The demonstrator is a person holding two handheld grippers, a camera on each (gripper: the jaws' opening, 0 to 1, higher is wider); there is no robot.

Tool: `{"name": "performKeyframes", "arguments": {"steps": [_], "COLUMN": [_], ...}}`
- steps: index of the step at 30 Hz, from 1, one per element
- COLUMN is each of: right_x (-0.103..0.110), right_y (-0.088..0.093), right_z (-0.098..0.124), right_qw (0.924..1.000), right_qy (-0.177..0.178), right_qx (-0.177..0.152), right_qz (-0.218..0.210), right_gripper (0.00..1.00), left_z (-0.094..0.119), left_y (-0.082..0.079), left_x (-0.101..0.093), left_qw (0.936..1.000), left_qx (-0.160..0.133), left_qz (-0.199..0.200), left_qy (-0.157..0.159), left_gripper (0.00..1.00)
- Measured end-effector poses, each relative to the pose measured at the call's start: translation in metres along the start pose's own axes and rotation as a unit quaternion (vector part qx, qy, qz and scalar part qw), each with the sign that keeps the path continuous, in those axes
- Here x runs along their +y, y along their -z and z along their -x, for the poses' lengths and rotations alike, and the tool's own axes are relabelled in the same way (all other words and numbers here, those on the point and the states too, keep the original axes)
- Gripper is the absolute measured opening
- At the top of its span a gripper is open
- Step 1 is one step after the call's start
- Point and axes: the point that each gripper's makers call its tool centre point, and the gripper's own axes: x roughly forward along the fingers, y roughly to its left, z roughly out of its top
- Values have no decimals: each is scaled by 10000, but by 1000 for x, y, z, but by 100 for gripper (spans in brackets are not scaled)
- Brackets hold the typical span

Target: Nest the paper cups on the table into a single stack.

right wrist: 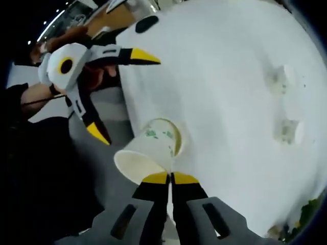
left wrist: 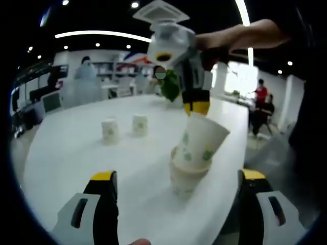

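My right gripper (right wrist: 169, 177) is shut on the rim of a white paper cup with green print (right wrist: 145, 150). In the left gripper view this held cup (left wrist: 202, 138) is tilted, its narrow end in the mouth of another cup (left wrist: 185, 181) standing near the table's front edge. The right gripper (left wrist: 196, 108) comes down on it from above. My left gripper (left wrist: 176, 176) is open wide, its jaws on either side of the standing cup and short of it. The left gripper (right wrist: 120, 94) also appears open in the right gripper view. Two more cups (left wrist: 110, 130) (left wrist: 139, 125) stand farther back on the table.
The white table (left wrist: 76, 153) is long, with rounded ends. A green plant (left wrist: 171, 87) stands at its far end. People and desks are in the room behind. The two far cups (right wrist: 283, 77) (right wrist: 288, 131) lie well apart from the held one.
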Motion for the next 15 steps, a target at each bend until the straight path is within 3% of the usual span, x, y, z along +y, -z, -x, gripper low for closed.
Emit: {"name": "performKeyframes", "arguments": {"steps": [15], "right_x": [-4], "right_y": [-7], "right_z": [-8], "right_qw": [9999], "right_qy": [-149], "right_qx": [20], "right_qz": [-62], "right_gripper": [0], "left_z": [-3], "left_y": [2], "left_x": [3], "left_qw": [10000], "left_qx": [-22], "left_qz": [74], "left_qy": [8], "left_gripper": [99]}}
